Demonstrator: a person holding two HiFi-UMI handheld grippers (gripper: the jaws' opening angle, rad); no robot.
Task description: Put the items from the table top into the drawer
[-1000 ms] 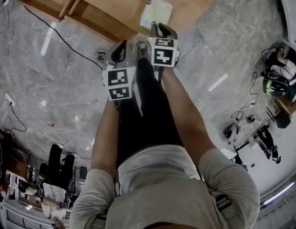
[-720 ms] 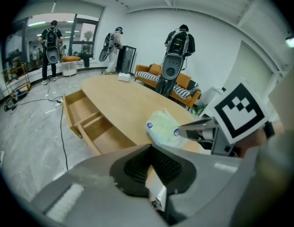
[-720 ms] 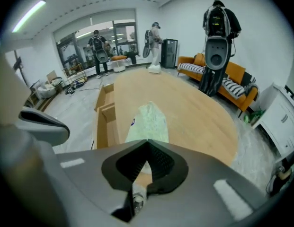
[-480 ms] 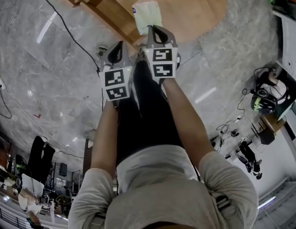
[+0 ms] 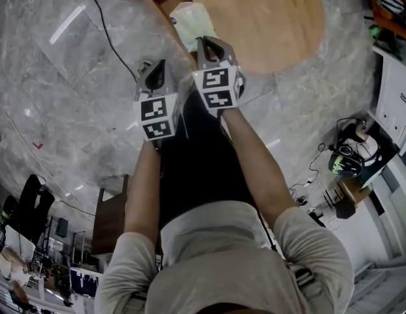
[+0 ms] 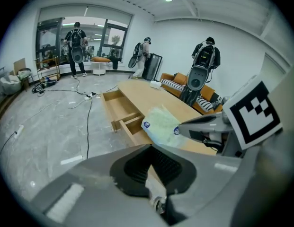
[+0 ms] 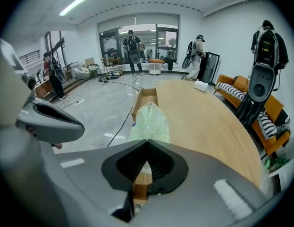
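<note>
A pale green soft packet (image 5: 193, 21) hangs over the near edge of the wooden table (image 5: 268, 18), with my right gripper (image 5: 204, 42) shut on its near end. In the right gripper view the packet (image 7: 150, 122) runs away from the jaws (image 7: 147, 145) towards the open drawer (image 7: 147, 98). My left gripper (image 5: 158, 65) hovers over the floor just left of the right one, shut and holding nothing. From the left gripper view (image 6: 150, 148) I see the packet (image 6: 161, 126), the right gripper's tips (image 6: 182, 126) and the drawer (image 6: 120, 105) pulled out of the table's side.
A black cable (image 5: 108, 31) trails over the marble floor left of the table. A small white item (image 7: 200, 85) lies at the table's far end. Several people with backpacks stand far off near the windows. An orange sofa (image 7: 272, 117) lines the right wall.
The right gripper's jaws have closed on the packet and carried it towards the table's edge near the drawer. The left gripper has moved along beside it.
</note>
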